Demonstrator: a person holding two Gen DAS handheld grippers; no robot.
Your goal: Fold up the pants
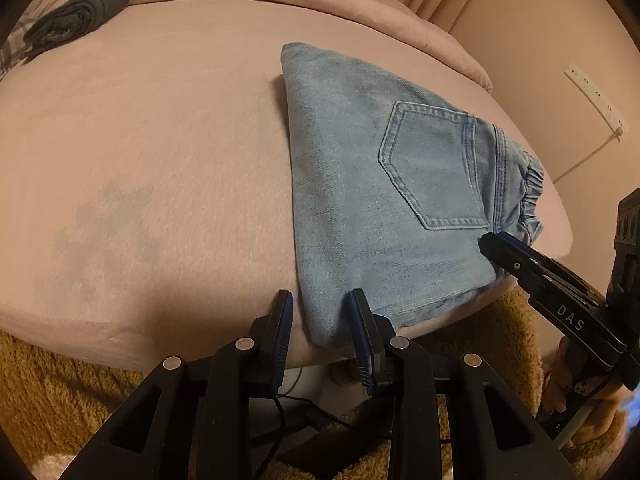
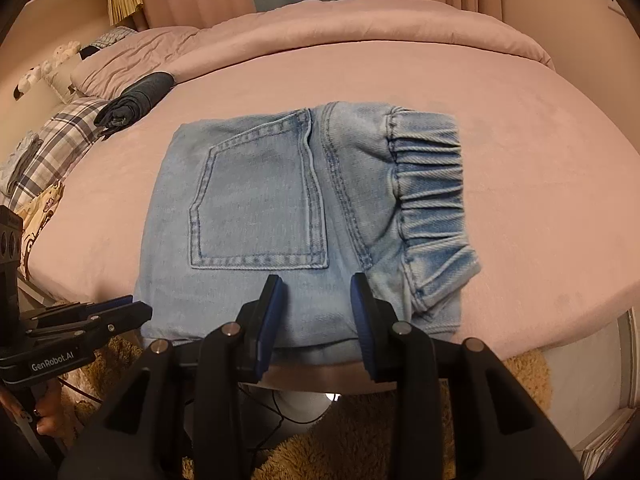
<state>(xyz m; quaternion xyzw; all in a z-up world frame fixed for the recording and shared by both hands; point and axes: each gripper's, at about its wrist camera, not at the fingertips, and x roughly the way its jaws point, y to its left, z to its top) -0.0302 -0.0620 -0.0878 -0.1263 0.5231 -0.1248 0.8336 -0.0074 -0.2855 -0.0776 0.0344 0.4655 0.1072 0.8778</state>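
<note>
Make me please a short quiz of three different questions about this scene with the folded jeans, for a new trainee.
1. True or false: the left claw is clamped shut on the jeans.
2. Which feature faces up on the folded jeans? A) a zipper B) a back pocket C) a belt buckle
3. Fill in: the rolled dark garment lies on the pink ____.

Key
1. False. Both the left claw and the right claw stand open at the near edge of the jeans.
2. B
3. bed
</note>
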